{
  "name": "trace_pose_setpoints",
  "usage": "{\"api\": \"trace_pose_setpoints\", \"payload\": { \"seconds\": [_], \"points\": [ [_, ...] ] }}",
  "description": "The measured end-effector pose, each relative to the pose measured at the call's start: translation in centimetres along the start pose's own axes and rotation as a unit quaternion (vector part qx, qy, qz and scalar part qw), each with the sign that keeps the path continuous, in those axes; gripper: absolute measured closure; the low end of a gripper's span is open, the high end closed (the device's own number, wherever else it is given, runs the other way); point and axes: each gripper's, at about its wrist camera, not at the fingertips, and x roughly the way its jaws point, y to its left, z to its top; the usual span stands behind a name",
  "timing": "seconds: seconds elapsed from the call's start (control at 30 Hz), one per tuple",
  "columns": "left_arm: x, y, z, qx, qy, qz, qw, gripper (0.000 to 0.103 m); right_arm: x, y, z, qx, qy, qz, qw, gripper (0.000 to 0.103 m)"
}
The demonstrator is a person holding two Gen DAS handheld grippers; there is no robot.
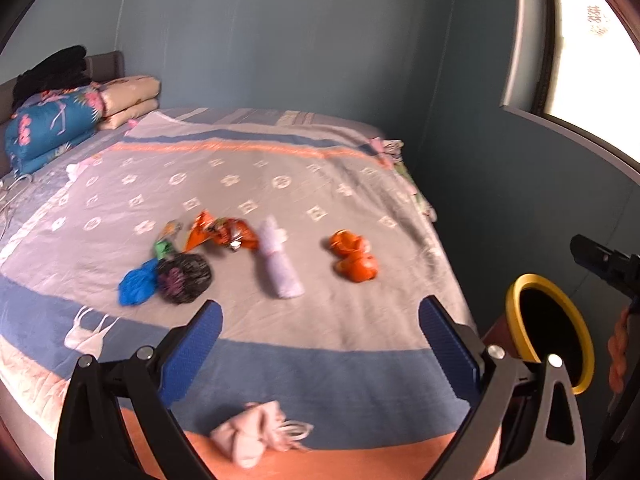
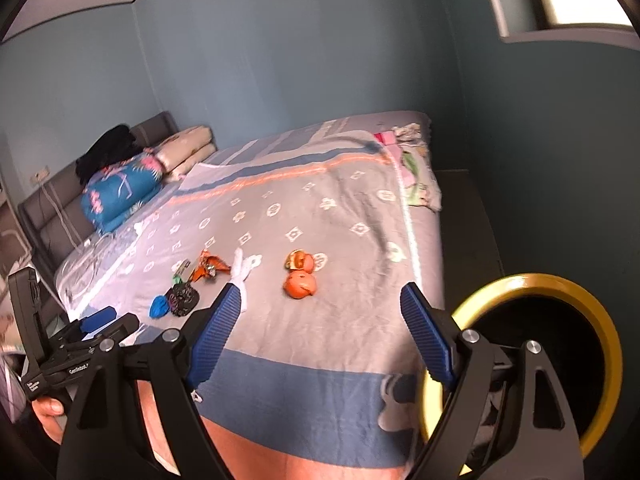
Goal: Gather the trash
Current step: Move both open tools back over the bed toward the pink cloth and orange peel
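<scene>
Left wrist view: left tongs (image 1: pixel 320 320) gaping wide and empty over bed (image 1: pixel 320 360), pink cloth bundle (image 1: pixel 256 438) lying nearest. Right wrist view: right tongs (image 2: pixel 320 304) also spread wide, gripping nothing, yellow-rimmed bin (image 2: pixel 560 364) sitting just beside bed. Farther off: orange peels (image 1: pixel 354 256), white tissue roll (image 1: pixel 280 266), wrappers (image 1: pixel 218 232), dark and blue wads (image 1: pixel 168 278) resting mid-bed.

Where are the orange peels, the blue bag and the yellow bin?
orange peels (image 1: pixel 354 256), left wrist view, on the nearer peel's skin.
blue bag (image 1: pixel 136 282), left wrist view, on the middle of the crumpled plastic.
yellow bin (image 2: pixel 532 282), right wrist view, on the top of its rim.
</scene>
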Motion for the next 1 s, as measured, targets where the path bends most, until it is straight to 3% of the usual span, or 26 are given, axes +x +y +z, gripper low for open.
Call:
{"api": "trace_pose_setpoints", "payload": {
  "seconds": [0.37, 0.53, 1.0],
  "points": [
    [1.1, 6.2, -3.7, -0.029, 0.037, 0.014, 0.9988, 0.008, 7.9, 4.9, 0.0, -0.025, 0.053, 0.025, 0.998, 0.024],
    [2.2, 8.3, -5.9, -0.055, 0.067, 0.002, 0.9963, 0.008, 11.9, 6.5, -0.5, -0.039, 0.076, 0.027, 0.996, 0.024],
    [5.0, 7.1, -9.1, -0.024, 0.094, -0.022, 0.995, 0.008, 24.0, 7.5, -2.9, -0.075, 0.142, -0.02, 0.987, 0.025]
  ]
}}
